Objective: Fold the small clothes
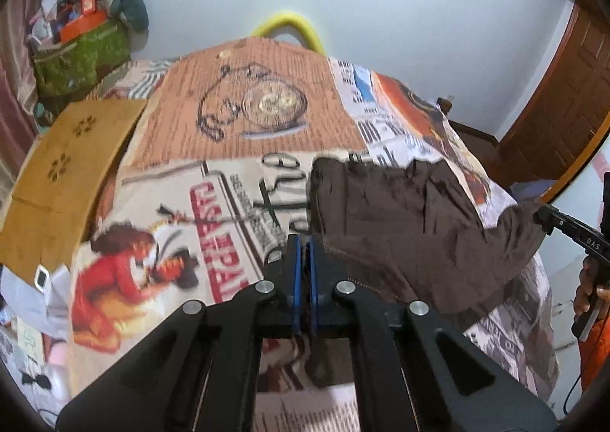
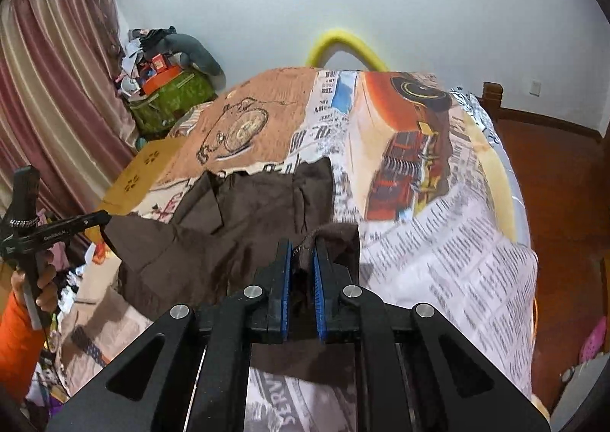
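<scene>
A small dark brown garment (image 1: 404, 218) lies spread on the printed bedsheet (image 1: 213, 211), its near edge lifted off the bed. My left gripper (image 1: 304, 245) is shut on the garment's near left corner, a thin fold of cloth pinched between the blue pads. In the right wrist view the same brown garment (image 2: 244, 226) hangs between both grippers. My right gripper (image 2: 302, 247) is shut on its near right corner, with bunched cloth between the pads. Each gripper shows in the other view: the right gripper (image 1: 545, 216) at the right edge, the left gripper (image 2: 101, 218) at the left.
A tan cardboard box (image 1: 65, 173) sits at the bed's left side. A green bag (image 1: 80, 58) piled with clutter stands by the curtain (image 2: 49, 89). A yellow curved tube (image 2: 343, 43) rises behind the bed. A wooden floor (image 2: 560, 180) and door (image 1: 564, 100) lie to the right.
</scene>
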Motion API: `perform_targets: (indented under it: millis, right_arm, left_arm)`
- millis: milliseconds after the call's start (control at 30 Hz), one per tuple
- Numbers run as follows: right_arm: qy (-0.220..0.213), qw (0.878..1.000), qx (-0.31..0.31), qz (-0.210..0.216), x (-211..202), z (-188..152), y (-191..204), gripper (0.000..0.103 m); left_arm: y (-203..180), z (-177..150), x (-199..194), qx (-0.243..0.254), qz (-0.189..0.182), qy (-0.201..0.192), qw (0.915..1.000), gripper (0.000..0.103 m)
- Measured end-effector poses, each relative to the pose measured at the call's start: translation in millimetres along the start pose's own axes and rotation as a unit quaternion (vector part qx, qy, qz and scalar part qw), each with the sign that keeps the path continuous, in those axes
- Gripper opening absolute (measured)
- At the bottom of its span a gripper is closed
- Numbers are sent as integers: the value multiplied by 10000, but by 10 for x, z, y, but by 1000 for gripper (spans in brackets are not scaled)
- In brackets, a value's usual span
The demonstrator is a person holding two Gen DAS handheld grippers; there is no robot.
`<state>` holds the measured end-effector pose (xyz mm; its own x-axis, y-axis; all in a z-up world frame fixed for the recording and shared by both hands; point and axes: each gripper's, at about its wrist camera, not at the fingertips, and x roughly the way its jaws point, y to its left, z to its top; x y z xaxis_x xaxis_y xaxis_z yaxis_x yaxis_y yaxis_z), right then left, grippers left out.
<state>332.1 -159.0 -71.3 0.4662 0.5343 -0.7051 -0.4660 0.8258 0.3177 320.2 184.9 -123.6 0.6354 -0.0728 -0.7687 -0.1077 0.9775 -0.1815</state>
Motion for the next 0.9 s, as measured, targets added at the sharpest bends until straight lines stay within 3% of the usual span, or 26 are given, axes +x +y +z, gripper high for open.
perform_targets:
  millis: [333,467,667,733,800,900]
  right_arm:
    - [-391,9992,-31,-120,273,531,-67,8]
    - [-380,9990,-72,-241,420,653,-115,7]
    - [-125,9998,124,-89,513,588,-287,8]
    - [-29,9997,197,-111,509,536,-358,16]
    - [4,9995,217,-208,464,482,-431,33]
    - [-50,9992,287,-287,331,429,-526,44]
  left_arm:
    - [22,558,283,-4,132,-301,9995,3]
    - [52,675,530,16,208,-237,9995,3]
    - [122,703,971,-41,244,93,9997,3]
    - [164,658,1106,-115,160,282,9994,3]
    - [202,602,1198,-212,145,403,9989,3]
    - [244,557,1183,-172,295,356,9988,12]
